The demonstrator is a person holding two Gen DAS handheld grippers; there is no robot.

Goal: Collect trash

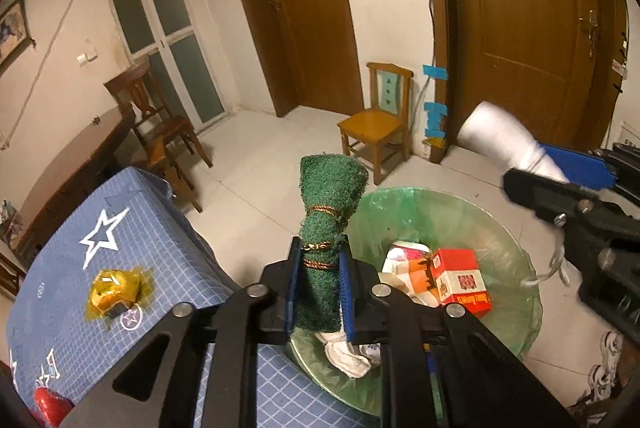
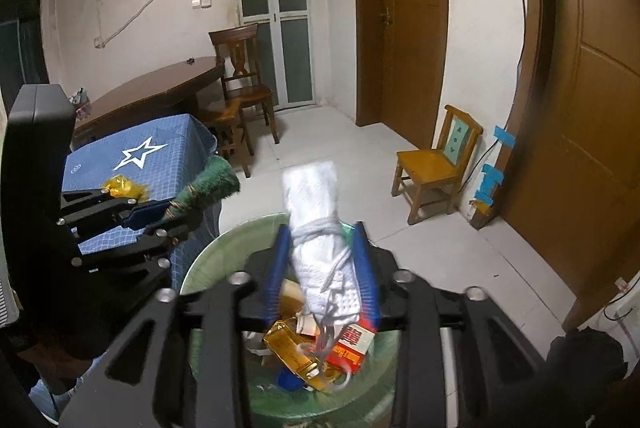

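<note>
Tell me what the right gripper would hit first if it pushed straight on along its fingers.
The right gripper, shut on the white rolled cloth, points past the green-lined bin's far rim; beyond lies bare floor tile, probably first, though depth is unclear.

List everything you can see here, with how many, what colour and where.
Green towel roll: one, tied with brown cord, held over the bin's near edge.
White towel roll: one, tied with white string, held above the bin.
Bin: one, green liner, on the floor beside the table.
Red box: one, inside the bin.
Gold wrapper: one, on the tablecloth.
Tablecloth: one, blue with white stars.
Small chair: one, yellow wood, by the door.
Dark chair: one, by the brown table.
Left gripper: one, black, blue fingers.
Right gripper: one, black, blue fingers.
</note>
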